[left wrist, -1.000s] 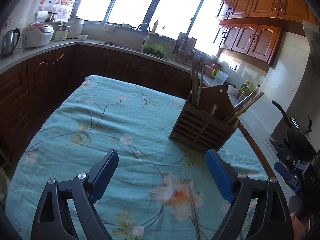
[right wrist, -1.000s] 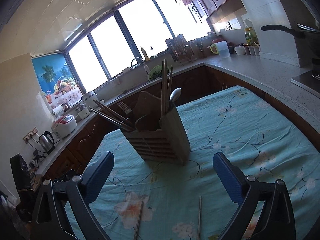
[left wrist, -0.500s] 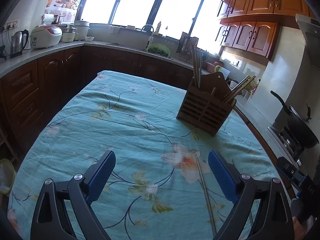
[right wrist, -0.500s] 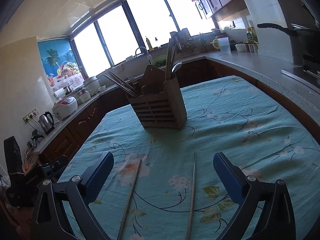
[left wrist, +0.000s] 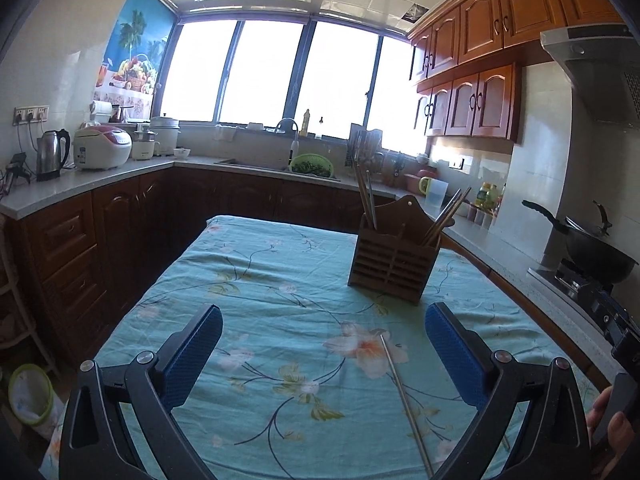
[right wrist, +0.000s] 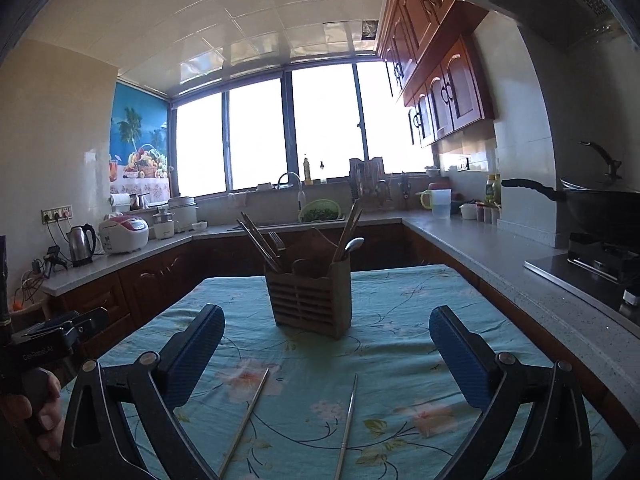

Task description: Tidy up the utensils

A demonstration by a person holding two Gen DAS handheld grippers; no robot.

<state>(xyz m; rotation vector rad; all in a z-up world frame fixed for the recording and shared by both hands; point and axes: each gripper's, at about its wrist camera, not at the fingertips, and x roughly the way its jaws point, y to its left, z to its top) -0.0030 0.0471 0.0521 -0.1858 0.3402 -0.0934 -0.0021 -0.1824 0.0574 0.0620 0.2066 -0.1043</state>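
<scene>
Utensils: two loose metal chopsticks lie flat on the desk, on the teal floral cloth [right wrist: 400, 280], in front of a wooden utensil holder [right wrist: 310, 302]. In the right wrist view the left chopstick [right wrist: 245, 420] runs from the pale orange flower back toward the camera, and the right chopstick [right wrist: 347, 424] lies beside it, apart, the two nearly parallel. Only one chopstick [left wrist: 404, 396] is plain in the left wrist view, its far tip on the orange flower. The holder stands upright toward the far end of the cloth, slatted front facing the cameras; more chopsticks lean out of its left and right compartments, and a spoon bowl [right wrist: 354, 245] shows at its right side. Left tongs [left wrist: 322, 356]: jaws spread wide, having just been opening, nothing between the blue pads [left wrist: 192, 356]; the one chopstick lies on the cloth below, nearer the right pad. Right tongs [right wrist: 326, 356]: jaws wide apart, empty, both loose chopsticks on the cloth beneath the gap, untouched. A hand [right wrist: 36, 412] grips the other tool at the left edge of the right wrist view. Around the desk: dark wood cabinets, a pale counter with kettle [left wrist: 51, 154] and rice cooker [left wrist: 102, 148], bright windows, a wok [left wrist: 596, 258] on the stove to the right.
</scene>
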